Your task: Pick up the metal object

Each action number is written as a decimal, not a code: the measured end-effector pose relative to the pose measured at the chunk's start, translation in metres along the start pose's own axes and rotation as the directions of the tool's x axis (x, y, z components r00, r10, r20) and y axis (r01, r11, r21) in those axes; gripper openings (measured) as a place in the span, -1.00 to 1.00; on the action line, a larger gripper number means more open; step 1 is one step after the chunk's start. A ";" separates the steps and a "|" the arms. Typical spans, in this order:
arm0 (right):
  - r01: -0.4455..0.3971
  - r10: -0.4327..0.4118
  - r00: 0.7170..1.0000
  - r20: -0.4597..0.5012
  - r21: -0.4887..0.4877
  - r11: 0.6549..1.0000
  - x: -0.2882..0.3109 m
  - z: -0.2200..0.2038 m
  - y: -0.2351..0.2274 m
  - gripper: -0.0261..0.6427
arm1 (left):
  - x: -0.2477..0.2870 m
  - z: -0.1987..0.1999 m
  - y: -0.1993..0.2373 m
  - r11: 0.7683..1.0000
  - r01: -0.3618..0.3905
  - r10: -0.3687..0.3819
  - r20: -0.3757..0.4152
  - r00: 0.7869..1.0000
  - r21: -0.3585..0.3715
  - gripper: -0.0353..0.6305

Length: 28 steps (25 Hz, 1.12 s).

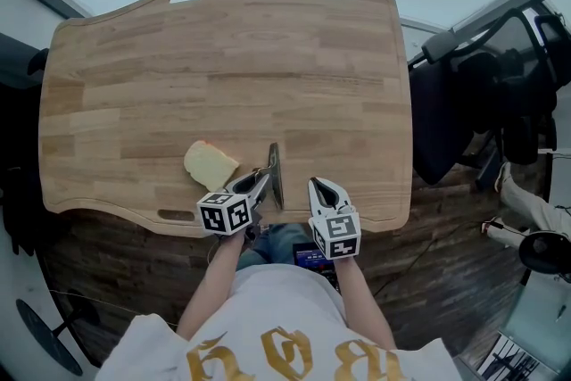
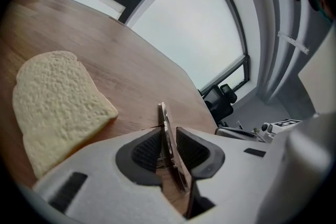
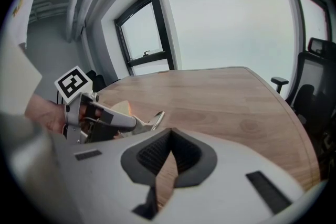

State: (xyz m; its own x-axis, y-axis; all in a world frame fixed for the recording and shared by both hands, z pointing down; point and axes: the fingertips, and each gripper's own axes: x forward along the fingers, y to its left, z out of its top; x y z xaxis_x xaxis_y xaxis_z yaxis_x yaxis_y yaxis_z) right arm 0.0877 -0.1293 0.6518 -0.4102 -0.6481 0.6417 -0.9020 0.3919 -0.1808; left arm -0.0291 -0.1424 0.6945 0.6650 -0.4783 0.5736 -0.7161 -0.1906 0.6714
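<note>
Bottom centre of the head view: person in a white shirt with gold lettering (image 1: 268,330), forearms reaching up-frame, one gripper per hand. Left gripper (image 1: 265,179), white with a marker cube, sits at the near edge of the light-brown wooden table top (image 1: 223,49). Its jaws are closed down on a thin flat grey metal object (image 1: 275,175). In the left gripper view the metal object (image 2: 164,114) stands on edge between the black ribbed pads (image 2: 148,150), upper end sticking out past the jaw tips, table surface under it. Whether its lower edge touches the wood, can't tell.

Right gripper (image 1: 319,187), just right of the left one, same near edge, apart from the metal object. In the right gripper view its jaws (image 3: 169,136) meet at the tips with nothing between them, wood showing through the gap lower down. That view also shows the left gripper (image 3: 105,119) at frame left with the metal object (image 3: 153,120) poking from its tip.

Pale yellow slice of bread (image 1: 211,164) lies flat just left of the left gripper, filling the left of the left gripper view (image 2: 55,105). It is near the metal object, not touching.

Rest of the table runs to the top of the head view. Black office chair (image 1: 464,103) beyond the right edge. Large windows (image 3: 231,29) behind.
</note>
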 end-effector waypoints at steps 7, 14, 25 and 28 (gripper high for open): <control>-0.012 0.012 1.000 0.012 -0.007 1.000 0.000 0.007 0.005 -0.89 | 0.001 0.001 0.004 0.999 0.004 -0.004 -0.004 1.000 -0.043 -0.70; 0.012 -0.013 1.000 0.020 0.020 1.000 -0.003 0.008 -0.007 -0.89 | 0.004 0.006 0.003 0.995 0.005 -0.004 0.006 1.000 -0.096 -0.74; 0.048 -0.049 0.997 0.062 0.013 0.999 -0.007 0.020 -0.011 -0.89 | 0.001 0.011 0.006 0.988 0.036 -0.032 0.027 0.999 -0.152 -0.75; 0.053 -0.054 0.996 0.078 0.020 0.998 -0.012 0.027 -0.011 -0.89 | 0.000 0.017 0.002 0.982 0.060 -0.053 0.048 0.997 -0.177 -0.75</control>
State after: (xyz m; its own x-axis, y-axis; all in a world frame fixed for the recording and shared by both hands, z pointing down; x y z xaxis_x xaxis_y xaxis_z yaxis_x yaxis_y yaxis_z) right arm 0.0991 -0.1437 0.6265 -0.3701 -0.7171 0.5907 -0.9249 0.3440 -0.1619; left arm -0.0340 -0.1568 0.6876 0.6908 -0.5083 0.5143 -0.6258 -0.0640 0.7774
